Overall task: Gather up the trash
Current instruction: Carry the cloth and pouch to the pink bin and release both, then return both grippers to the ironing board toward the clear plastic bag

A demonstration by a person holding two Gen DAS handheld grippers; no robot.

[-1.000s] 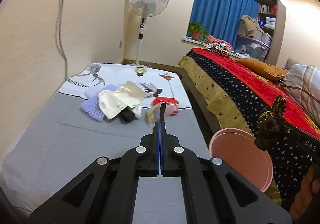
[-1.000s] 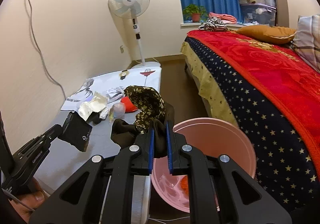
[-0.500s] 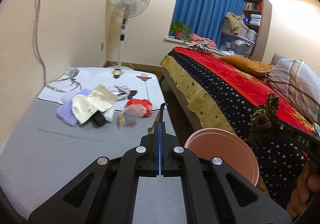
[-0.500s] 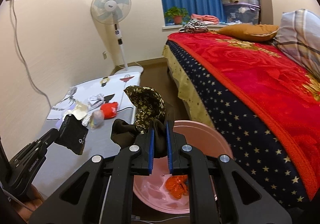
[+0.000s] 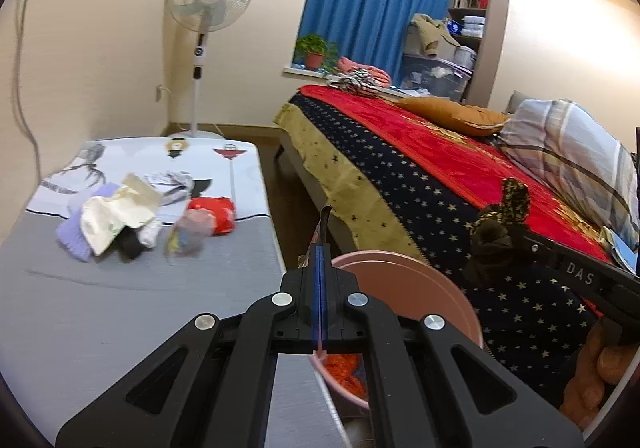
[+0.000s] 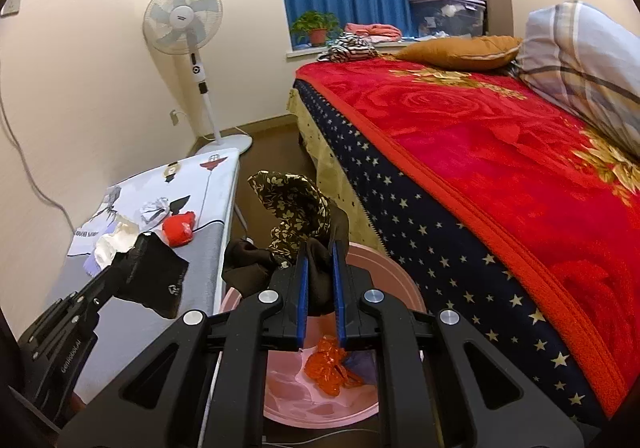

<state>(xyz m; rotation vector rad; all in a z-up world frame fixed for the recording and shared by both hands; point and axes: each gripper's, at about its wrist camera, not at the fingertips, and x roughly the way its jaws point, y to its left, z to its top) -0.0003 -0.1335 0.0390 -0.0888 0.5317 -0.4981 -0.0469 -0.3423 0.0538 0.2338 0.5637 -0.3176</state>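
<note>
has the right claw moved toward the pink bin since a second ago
Yes. In the right wrist view the right claw, shut on the dark floral cloth, now sits over the pink bin, showing more of its inside; earlier the bin lay to its right.

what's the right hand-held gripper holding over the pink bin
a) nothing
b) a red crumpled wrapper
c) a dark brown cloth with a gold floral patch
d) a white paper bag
c: in the right wrist view the right hand-held gripper has its blue pads closed on a dark brown cloth with a gold floral patch, just above the pink bin.
</note>
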